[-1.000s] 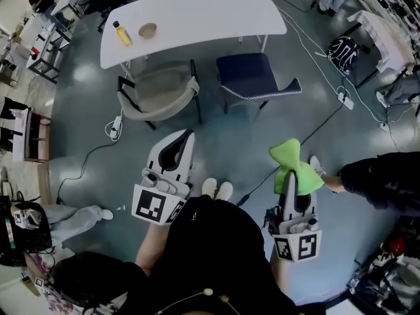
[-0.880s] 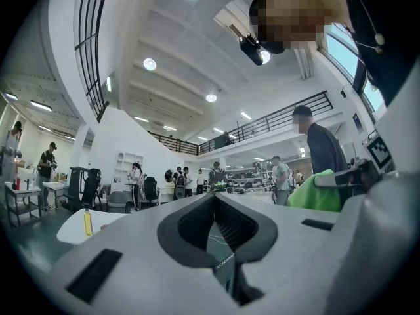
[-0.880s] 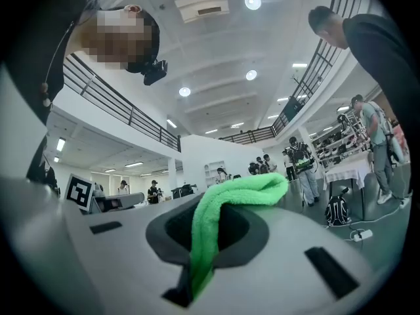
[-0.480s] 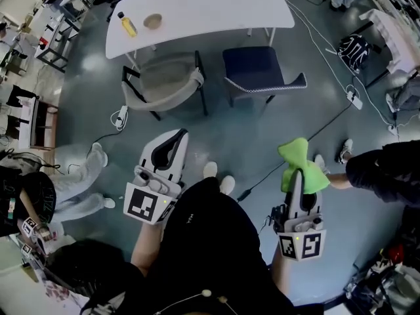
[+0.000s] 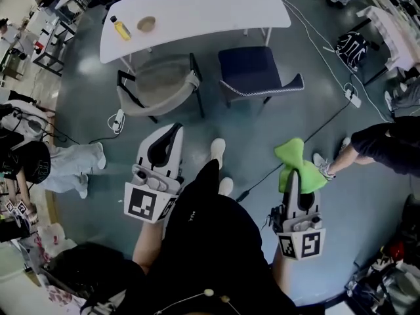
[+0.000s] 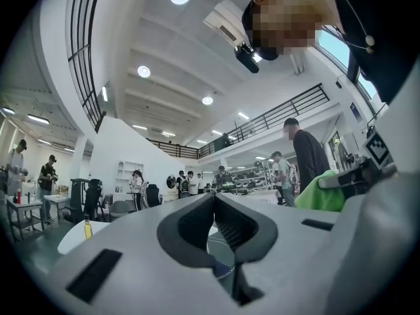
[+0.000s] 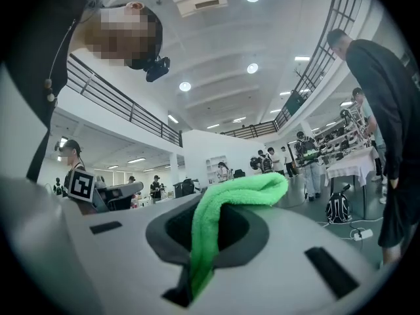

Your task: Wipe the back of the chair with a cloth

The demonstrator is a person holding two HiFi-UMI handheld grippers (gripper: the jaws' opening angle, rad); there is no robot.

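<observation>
The right gripper (image 5: 293, 176) is shut tight on a green cloth (image 5: 295, 157), and the cloth flops over the tips of its jaws. The left gripper (image 5: 173, 130) is closed too, with nothing in it. The cloth is in the lower right of the head view, well apart from the two chairs in the upper middle. One is a dark blue chair (image 5: 248, 71) and one is a grey armchair (image 5: 157, 87), both by the white table (image 5: 197, 5). I cannot tell which chair is the one to wipe. A black cable (image 5: 325, 123) lies on the floor on the way there, so a foot could catch on it. Another person (image 5: 384, 146) stands near on the right and could get bumped. The cloth hangs loose, so it could slip out when it rubs the chair.
</observation>
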